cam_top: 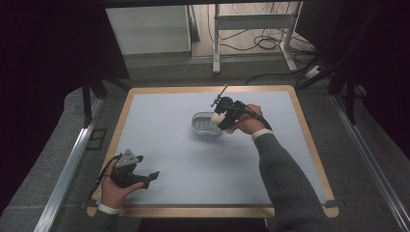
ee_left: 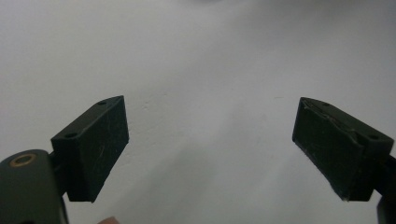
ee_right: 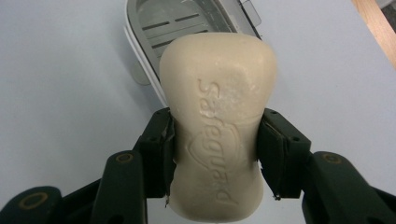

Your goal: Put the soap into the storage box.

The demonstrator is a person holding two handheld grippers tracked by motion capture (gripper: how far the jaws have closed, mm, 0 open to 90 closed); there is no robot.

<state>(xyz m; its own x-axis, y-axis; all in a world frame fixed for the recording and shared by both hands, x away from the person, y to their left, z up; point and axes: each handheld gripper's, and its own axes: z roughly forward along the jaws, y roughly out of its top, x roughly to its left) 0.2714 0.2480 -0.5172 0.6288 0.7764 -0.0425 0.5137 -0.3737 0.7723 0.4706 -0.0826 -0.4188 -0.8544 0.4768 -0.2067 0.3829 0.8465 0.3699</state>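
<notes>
The right claw (ee_right: 214,140) squeezes a bar of soap (ee_right: 217,116) just above the soap dish (cam_top: 207,123), while the left claw (ee_left: 210,144) rests wide apart on the worktop (cam_top: 193,164), and the slippery soap might slide out.

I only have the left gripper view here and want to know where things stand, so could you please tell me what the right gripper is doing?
Observer: The right gripper is shut on a soap bar, its jaws pressing the bar's two sides.
Operator: Thank you. Is there anything near it on the table?
Observer: Yes, a soap dish with a slotted floor sits near the middle of the mat, and the bar hangs just above its right end.
Operator: And where is my left gripper relative to that?
Observer: The left gripper is open near the mat's front left corner, well apart from the dish.
</notes>
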